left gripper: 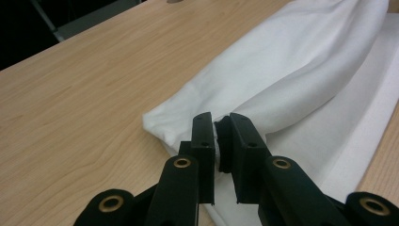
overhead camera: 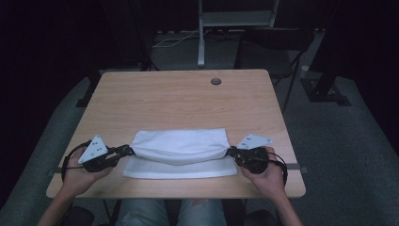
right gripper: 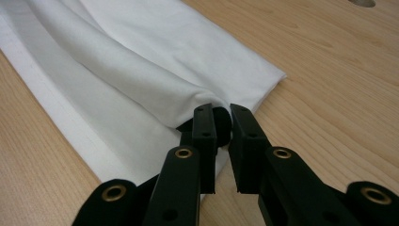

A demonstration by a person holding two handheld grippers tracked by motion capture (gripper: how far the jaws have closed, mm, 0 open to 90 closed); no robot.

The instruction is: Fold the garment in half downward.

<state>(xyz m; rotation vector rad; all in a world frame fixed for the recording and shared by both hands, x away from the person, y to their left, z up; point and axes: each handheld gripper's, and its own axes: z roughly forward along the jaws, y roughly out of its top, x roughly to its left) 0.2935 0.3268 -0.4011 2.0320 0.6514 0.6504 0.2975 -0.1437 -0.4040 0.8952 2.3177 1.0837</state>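
Observation:
A white cloth (overhead camera: 181, 149) lies folded across the near half of the wooden table (overhead camera: 179, 94). Its upper layer is lifted and sags between the two grippers, while a flat lower layer rests on the table. My left gripper (overhead camera: 126, 150) is shut on the cloth's left end (left gripper: 282, 70); white fabric is pinched between its pads (left gripper: 203, 139). At the opposite end my right gripper (overhead camera: 231, 152) is shut on the same cloth (right gripper: 141, 70), the fabric bunched at its fingertips (right gripper: 203, 123). A hand holds each gripper near the table's front edge.
A small round grommet hole (overhead camera: 216, 81) sits near the table's far edge. Beyond the table stand a dark chair (overhead camera: 277, 52) and a metal stand leg (overhead camera: 201, 42) on grey floor. Bare wood stretches behind the cloth.

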